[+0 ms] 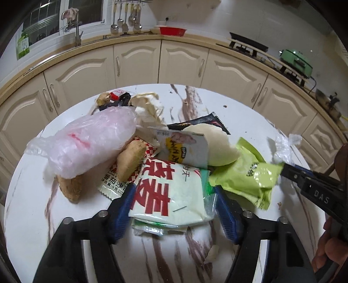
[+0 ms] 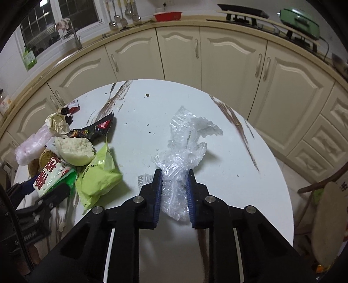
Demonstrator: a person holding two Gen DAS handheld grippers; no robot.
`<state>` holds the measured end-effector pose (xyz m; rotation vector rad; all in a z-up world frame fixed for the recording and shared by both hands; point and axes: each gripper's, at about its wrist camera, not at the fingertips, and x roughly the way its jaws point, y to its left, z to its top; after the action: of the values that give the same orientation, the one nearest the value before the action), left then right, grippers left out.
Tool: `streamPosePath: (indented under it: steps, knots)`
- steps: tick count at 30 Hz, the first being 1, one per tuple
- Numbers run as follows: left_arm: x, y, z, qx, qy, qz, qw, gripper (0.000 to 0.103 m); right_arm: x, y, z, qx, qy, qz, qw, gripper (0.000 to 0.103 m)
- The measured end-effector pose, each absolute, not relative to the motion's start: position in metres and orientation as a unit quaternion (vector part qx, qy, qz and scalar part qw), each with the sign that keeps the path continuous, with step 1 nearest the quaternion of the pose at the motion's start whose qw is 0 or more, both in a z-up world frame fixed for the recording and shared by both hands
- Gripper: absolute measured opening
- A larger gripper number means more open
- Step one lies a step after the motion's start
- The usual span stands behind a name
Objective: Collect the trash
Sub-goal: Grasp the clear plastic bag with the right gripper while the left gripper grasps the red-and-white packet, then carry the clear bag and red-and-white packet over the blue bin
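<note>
Right now my right gripper (image 2: 174, 174) is clamped on a crumpled clear plastic wrap (image 2: 184, 148), the blue pads (image 2: 157, 191) pressed against its lower part while the loose end fans out toward 12 o'clock above the round white table (image 2: 250, 174). From my left wrist view that same wrap shows as a wisp at 3 o'clock, at the tip of the right-hand tool. My left gripper (image 1: 174, 193) stands spread either side of a white packet with red characters (image 1: 171, 191); pads (image 1: 121, 209) sit close along both edges, but I cannot tell whether they press on it. Trash heap lies ahead of the left jaws, in the left wrist view: pink plastic bag (image 1: 91, 143) at 10 o'clock, resting over two ginger pieces (image 1: 130, 159); a small sauce sachet (image 1: 113, 185) under the nearer ginger. At 12 o'clock, a white card packet (image 1: 184, 148) tilted on the pile, a half-eaten steamed bun (image 1: 217, 145) just beside it, a black wrapper (image 1: 204, 122) behind. Lime-green pouch (image 1: 245, 176) at 2 o'clock, touching the bun and the white packet. Further back, crumpled cream paper (image 1: 148, 104) and another ginger knob (image 1: 103, 98) near the far rim. Brown streaks and crumbs mark the tabletop. Cream cabinets (image 2: 217, 54) curve behind; green appliance (image 2: 300, 19) on the counter at upper right.
</note>
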<state>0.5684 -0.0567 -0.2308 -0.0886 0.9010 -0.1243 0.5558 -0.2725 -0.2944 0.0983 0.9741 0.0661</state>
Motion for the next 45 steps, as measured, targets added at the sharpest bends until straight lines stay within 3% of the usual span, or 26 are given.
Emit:
streamPosePath:
  steps: [10, 26, 45]
  knots:
    - [0.547, -0.040, -0.237, -0.063, 0.429, -0.073, 0.898, 0.063, 0.523, -0.282, -0.286, 0.079, 0.460, 0.055, 0.882, 0.018]
    - [0.455, -0.041, -0.182, -0.042, 0.370, -0.088, 0.924, 0.063, 0.456, -0.280, -0.253, 0.109, 0.425, 0.093, 0.894, 0.018]
    - [0.395, -0.154, -0.108, -0.001, 0.292, -0.222, 0.930, 0.063, 0.368, -0.357, -0.162, 0.117, 0.316, 0.027, 0.941, 0.018]
